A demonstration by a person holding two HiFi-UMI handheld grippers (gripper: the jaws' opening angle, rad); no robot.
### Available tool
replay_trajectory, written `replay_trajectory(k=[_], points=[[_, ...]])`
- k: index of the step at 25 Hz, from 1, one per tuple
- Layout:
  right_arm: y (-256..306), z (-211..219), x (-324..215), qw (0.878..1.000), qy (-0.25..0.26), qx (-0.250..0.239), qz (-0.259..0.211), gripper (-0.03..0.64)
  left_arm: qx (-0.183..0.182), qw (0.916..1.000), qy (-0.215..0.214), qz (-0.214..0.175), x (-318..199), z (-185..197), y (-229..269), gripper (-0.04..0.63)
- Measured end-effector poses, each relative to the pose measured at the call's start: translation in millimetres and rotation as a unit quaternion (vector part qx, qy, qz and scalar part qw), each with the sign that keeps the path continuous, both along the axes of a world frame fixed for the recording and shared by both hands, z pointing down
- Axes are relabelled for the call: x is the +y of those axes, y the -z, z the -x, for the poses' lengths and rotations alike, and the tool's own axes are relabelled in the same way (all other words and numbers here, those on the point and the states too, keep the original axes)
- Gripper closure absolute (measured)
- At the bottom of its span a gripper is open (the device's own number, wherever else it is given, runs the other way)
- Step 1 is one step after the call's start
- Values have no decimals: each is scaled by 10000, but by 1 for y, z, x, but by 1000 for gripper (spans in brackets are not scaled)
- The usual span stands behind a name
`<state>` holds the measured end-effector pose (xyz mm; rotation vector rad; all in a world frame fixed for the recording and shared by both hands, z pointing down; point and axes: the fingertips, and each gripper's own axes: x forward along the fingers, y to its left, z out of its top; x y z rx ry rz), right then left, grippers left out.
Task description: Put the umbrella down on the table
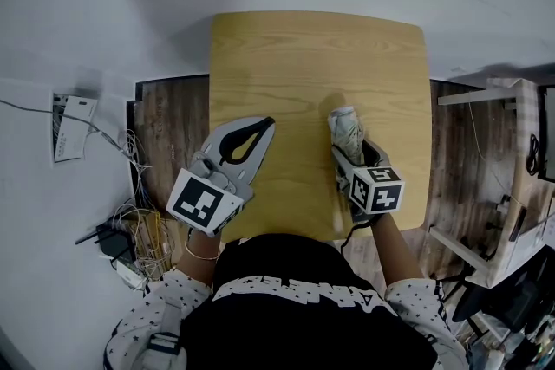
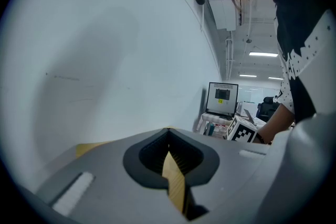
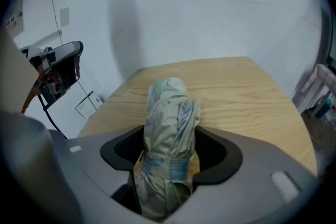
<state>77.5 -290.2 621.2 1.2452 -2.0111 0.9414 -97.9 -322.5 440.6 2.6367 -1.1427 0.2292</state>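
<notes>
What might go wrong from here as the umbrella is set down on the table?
The umbrella is clamped in the right gripper over the near half of the table; released there, it may roll off the near edge. Whether it touches the wood is unclear, so opening now might drop it.

Crumpled pale cloth umbrella [image 3: 167, 128]; smooth, matt, grained light-wood table [image 1: 321, 56].

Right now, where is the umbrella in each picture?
Head view: the umbrella is right of the middle, held in the right hand-held gripper, with the table below it.
Left gripper view: not in it.
Right gripper view: bottom middle, squeezed between the jaws.
Shared landmark: the wooden table, behind the umbrella in the right gripper view, a yellow sliver at lower left in the left gripper view.
</notes>
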Motion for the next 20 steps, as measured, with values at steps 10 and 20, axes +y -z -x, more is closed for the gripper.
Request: replay_trajectory(k=[10,20], points=[[17,-6,0,9995,-164,-17,-255,314,106,9995,26,-287,7,-3,8,598],[43,-14,7,9965,-531,-203,-607,407,58,9991,-36,-409,22,-8,18,598]])
